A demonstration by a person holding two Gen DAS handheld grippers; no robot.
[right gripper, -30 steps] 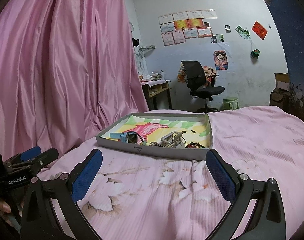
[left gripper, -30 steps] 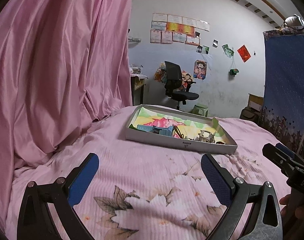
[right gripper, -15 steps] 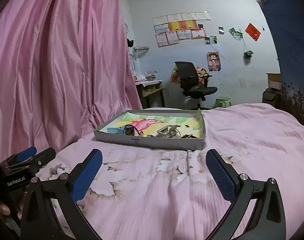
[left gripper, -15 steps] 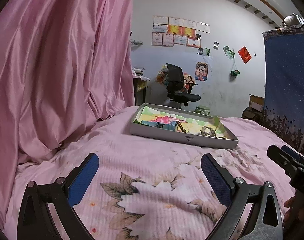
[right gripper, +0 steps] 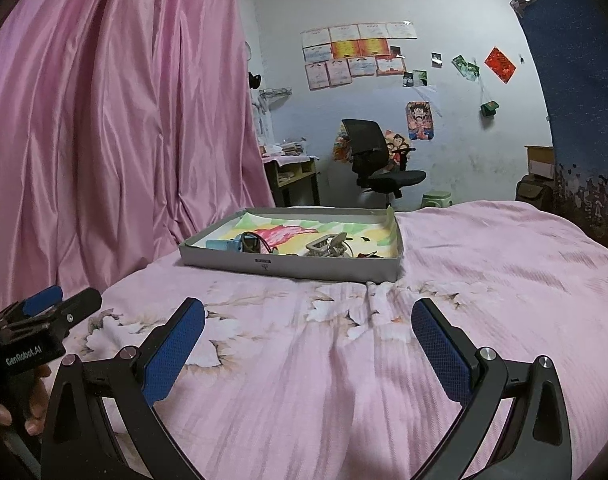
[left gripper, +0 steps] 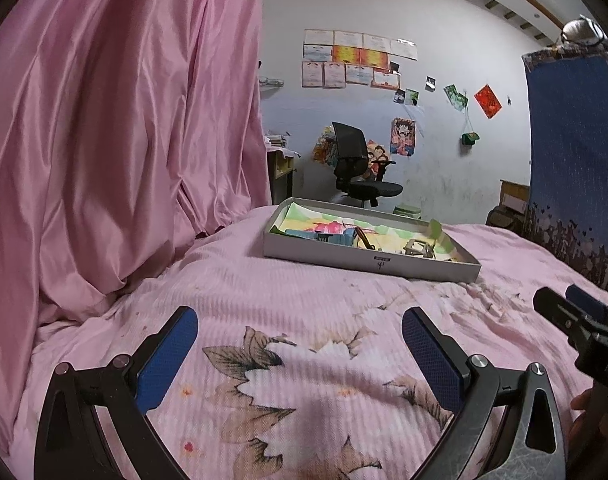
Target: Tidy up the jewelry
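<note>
Bed (left gripper: 324, 320) covered by a pink ribbed sheet (right gripper: 484, 280) printed with pale flowers and brown leaves, creased near the middle. A shallow grey cardboard tray (right gripper: 288, 266) rests flat on the sheet towards the far edge, lined with colourful paper and holding small jewelry items (right gripper: 328, 245).

Left wrist view: low over the bed (left gripper: 304, 320), facing forward along its own open claw (left gripper: 300, 338) toward the far wall. The shallow box (left gripper: 370, 258) sits mid-distance, slightly right of centre; the right claw (left gripper: 576, 312) shows at the right edge.

Right wrist view: same low height, same heading, from further right. Own claw (right gripper: 308, 330) in the foreground, the box (right gripper: 292, 260) left of centre, the left claw (right gripper: 60, 304) at the left edge.

Shared: bed, box, pink curtain (left gripper: 124, 140), office chair (right gripper: 378, 160), wall papers.
</note>
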